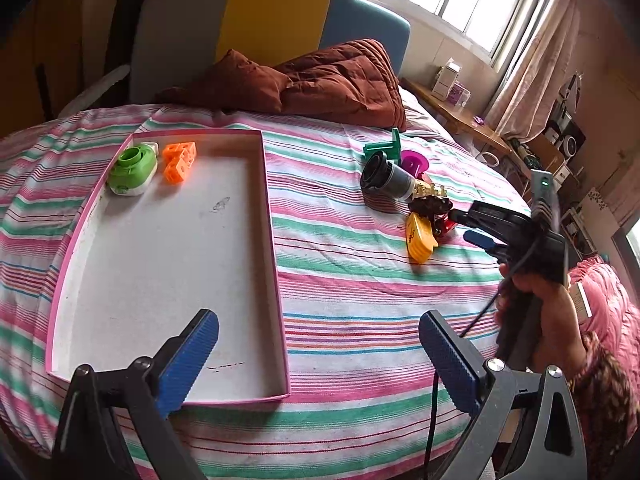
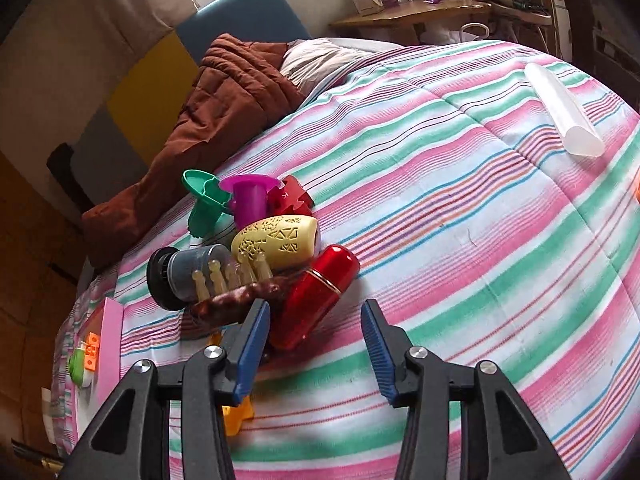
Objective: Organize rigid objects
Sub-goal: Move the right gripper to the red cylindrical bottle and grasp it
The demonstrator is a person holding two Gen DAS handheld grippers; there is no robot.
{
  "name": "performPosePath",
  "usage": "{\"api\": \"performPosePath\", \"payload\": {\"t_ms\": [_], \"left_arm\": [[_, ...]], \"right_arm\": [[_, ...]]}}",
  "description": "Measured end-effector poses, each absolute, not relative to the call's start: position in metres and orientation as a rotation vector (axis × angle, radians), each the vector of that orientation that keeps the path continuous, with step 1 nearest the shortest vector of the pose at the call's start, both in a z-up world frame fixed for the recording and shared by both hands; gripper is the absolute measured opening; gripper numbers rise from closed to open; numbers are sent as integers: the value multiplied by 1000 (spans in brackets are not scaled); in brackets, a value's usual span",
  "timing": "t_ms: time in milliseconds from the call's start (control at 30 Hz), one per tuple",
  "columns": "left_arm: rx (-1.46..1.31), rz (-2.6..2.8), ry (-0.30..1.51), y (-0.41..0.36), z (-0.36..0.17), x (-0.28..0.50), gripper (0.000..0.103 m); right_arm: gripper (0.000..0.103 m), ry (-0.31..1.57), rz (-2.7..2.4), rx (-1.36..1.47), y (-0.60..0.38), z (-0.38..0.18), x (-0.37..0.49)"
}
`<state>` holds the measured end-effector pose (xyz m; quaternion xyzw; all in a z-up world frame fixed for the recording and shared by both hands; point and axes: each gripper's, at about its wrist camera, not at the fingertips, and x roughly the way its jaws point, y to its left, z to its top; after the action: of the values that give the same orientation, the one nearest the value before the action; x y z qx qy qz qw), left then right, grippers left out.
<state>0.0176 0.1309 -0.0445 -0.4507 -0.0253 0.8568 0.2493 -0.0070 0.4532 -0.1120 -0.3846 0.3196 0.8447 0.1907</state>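
Pink-rimmed tray (image 1: 276, 216) on the striped bed (image 1: 360, 280) holding a green piece (image 1: 133, 168) and orange blocks (image 1: 180, 162), my left gripper (image 1: 318, 354) spread empty over its corner, my right gripper (image 2: 316, 346) spread at the toy pile (image 2: 256, 248), red cylinder (image 2: 316, 296) seemingly between its jaws, unpinched.

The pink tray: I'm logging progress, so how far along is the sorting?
Early. Done: the pink tray holds only a green round toy and orange blocks. In hand: nothing; the right hand-held gripper stands open around the red capsule; the left hand-held gripper is open and empty. Left: the toy pile and a clear tube on the bed.
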Motion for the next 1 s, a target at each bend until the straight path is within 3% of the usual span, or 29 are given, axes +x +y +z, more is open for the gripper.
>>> {"api": "performPosePath", "payload": {"t_ms": [200,433,900,1000], "left_arm": [[-1231,2345,-67,129,-44,18,101],[-1229,2330,-35,139,-44,19,102],[-1233,2277,70,187,-43,15,102],[-1223,2275,107,198,-41,13,102]], "right_arm": [[42,820,2368,-1149,449,-122,-29],[25,738,2434,-1153,454,-123,-12],[26,667,2494,-1159,462,-122,14],[26,557,2509,-1158,456,-123,6]]}}
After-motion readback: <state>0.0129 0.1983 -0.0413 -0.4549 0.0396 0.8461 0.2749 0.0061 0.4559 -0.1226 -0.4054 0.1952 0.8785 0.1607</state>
